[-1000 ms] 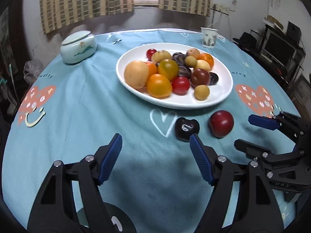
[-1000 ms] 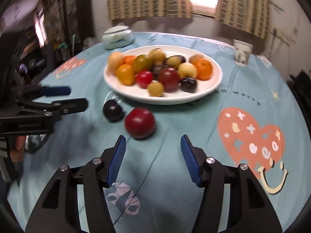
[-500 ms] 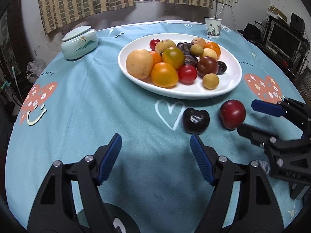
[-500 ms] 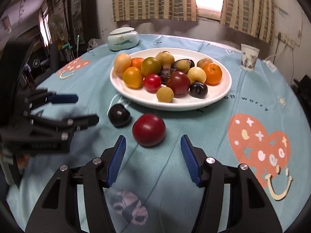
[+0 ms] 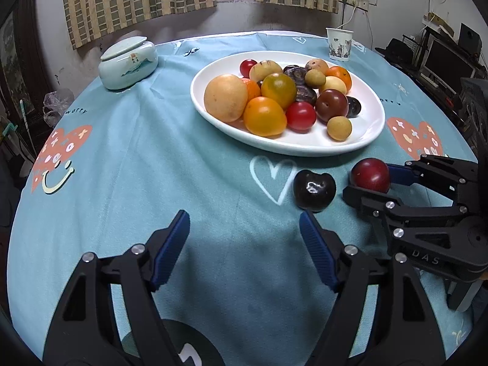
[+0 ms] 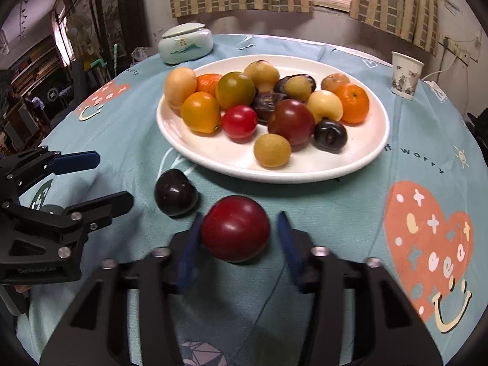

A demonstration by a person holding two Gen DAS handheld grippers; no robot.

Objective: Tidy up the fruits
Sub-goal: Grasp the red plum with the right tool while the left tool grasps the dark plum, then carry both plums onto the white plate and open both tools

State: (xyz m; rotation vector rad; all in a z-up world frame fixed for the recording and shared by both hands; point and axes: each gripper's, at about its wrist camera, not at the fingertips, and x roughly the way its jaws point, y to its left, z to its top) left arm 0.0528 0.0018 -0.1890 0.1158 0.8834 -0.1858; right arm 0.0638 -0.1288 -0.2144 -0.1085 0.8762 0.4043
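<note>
A: From the left wrist: a white plate (image 5: 360, 145) on the teal-clothed counter (image 5: 128, 164) holds mixed fruit: a large yellow fruit, orange and green-tinged tomatoes, a red tomato, dark plums, small tan longans. A lidded ceramic jar (image 5: 128, 62) stands far left, a paper cup (image 5: 339, 44) behind the plate; what either holds cannot be told.

B: And the loose fruit?

A: A dark plum (image 5: 314, 189) lies on the cloth just off the right finger of the left tongs (image 5: 244, 228), which stand wide with nothing between them. The red plum (image 5: 370, 174) sits beside it, inside the right tongs (image 5: 370, 180).

B: The right wrist view?

A: The same plate (image 6: 350, 164), the red plum (image 6: 235, 228) between the blue pads (image 6: 189, 250) of the right tongs (image 6: 239, 228), whose jaws have just been closing. The left pad meets the skin; a sliver of gap shows at the right. The dark plum (image 6: 175, 192) lies just left, near the left tongs (image 6: 106, 180).
</note>
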